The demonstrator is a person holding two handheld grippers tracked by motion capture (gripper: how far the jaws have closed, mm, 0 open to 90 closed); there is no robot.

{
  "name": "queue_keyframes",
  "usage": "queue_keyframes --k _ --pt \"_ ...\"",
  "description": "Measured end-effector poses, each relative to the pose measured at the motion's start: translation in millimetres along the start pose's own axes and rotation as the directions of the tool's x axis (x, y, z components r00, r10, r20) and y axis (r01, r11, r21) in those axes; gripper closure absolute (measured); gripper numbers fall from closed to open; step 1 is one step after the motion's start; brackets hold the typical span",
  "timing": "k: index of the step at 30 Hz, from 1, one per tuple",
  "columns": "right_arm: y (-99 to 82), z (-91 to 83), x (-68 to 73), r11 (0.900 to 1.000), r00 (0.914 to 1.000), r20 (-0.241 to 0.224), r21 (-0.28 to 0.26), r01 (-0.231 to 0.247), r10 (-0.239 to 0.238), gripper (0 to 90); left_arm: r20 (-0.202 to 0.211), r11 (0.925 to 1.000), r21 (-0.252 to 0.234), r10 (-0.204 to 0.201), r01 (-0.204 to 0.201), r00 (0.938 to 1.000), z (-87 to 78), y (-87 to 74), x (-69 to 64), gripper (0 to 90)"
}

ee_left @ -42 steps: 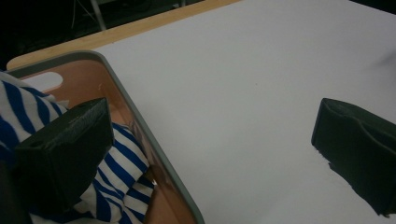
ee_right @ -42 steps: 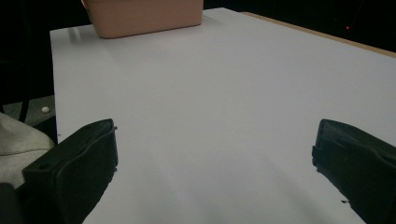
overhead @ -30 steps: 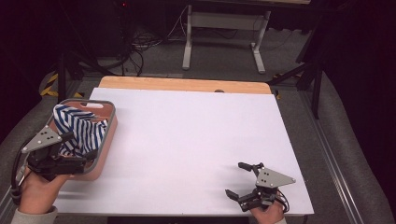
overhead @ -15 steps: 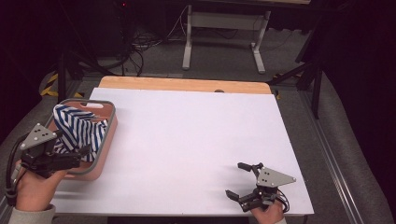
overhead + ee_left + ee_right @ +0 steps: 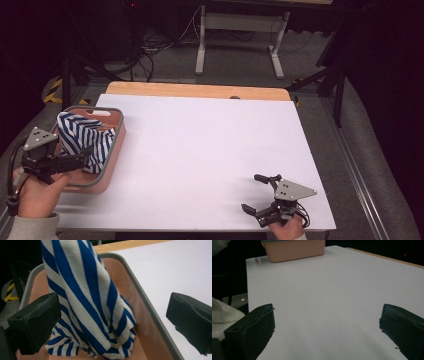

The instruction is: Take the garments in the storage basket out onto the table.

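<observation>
The striped cloth [image 5: 82,140] lies heaped in the pink basket [image 5: 111,165], which sits at the left edge of the white table [image 5: 210,150]. The left gripper [image 5: 82,159] hovers at the basket's near side, jaws spread wide, one on each side of the cloth's hanging fold [image 5: 95,312] without touching it. The step in hand looks like the reach to take hold of the cloth. The next move calls for easing the jaws onto that fold and closing on fabric alone, keeping clear of the basket's grey rim [image 5: 147,312], which runs just beside one jaw and could be caught. The right gripper [image 5: 257,195] rests well away from the basket, near the table's front right corner, jaws gaping over bare tabletop [image 5: 332,290]. Nothing else lies between it and the basket.
</observation>
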State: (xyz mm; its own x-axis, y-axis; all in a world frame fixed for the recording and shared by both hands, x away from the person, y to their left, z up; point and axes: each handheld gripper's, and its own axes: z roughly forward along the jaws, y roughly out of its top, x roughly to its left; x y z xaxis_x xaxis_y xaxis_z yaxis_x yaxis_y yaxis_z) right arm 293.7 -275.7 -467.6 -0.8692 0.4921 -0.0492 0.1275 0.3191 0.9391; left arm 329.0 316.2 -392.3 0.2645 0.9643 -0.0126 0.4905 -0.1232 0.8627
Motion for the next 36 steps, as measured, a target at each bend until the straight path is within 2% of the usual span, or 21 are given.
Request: queue_keyframes --k 4,9,14,17,23,27,30,33,35,36 --pt "-0.7 1.1 -1.0 1.0 1.0 -0.005 0.002 -0.004 0.004 0.3 -0.012 1.0 0.004 -0.005 0.005 0.9999 5.2 4.7 3.2 0.4" --pt "-0.5 0.0 -0.8 1.0 1.0 -0.003 -0.002 -0.002 0.002 0.3 -0.005 0.9988 0.0 -0.048 0.048 0.9988 13.2 9.0 14.2 0.4" --pt "-0.4 0.8 -0.3 1.0 1.0 -0.007 -0.001 -0.004 0.004 0.3 0.002 0.9979 0.005 -0.064 0.064 0.9979 18.4 9.5 21.0 1.9" --pt "-0.6 0.9 -0.6 1.0 1.0 -0.006 0.0 -0.003 0.003 0.3 0.018 0.9962 0.011 -0.087 0.087 0.996 23.8 9.7 27.9 3.2" --pt "-0.7 1.0 -0.6 1.0 1.0 -0.006 0.001 -0.005 0.005 0.3 0.042 0.995 0.033 -0.096 0.094 0.9946 31.6 10.3 32.8 8.6" --pt "-0.8 1.1 -0.7 1.0 1.0 -0.009 0.001 -0.005 0.005 0.3 0.053 0.9925 0.06 -0.109 0.106 0.9926 36.1 10.1 39.0 14.5" --pt "-0.9 1.3 -0.7 1.0 1.0 -0.008 0.001 -0.005 0.005 0.3 0.074 0.9902 0.075 -0.123 0.117 0.9897 37.2 9.3 42.8 23.4" --pt "-0.9 1.6 -0.5 1.0 1.0 -0.004 0.004 -0.001 0.001 0.4 0.078 0.9907 0.086 -0.112 0.105 0.9906 37.2 8.7 43.7 32.7" --pt "-0.8 1.6 -0.4 1.0 1.0 -0.003 0.004 0.0 0.0 0.3 0.077 0.991 0.09 -0.106 0.099 0.9914 36.5 8.4 44.5 41.2" --pt "-0.8 1.6 -0.4 1.0 1.0 -0.003 0.004 0.0 0.0 0.4 0.078 0.9911 0.092 -0.104 0.096 0.9916 35.9 8.2 45.2 48.2"
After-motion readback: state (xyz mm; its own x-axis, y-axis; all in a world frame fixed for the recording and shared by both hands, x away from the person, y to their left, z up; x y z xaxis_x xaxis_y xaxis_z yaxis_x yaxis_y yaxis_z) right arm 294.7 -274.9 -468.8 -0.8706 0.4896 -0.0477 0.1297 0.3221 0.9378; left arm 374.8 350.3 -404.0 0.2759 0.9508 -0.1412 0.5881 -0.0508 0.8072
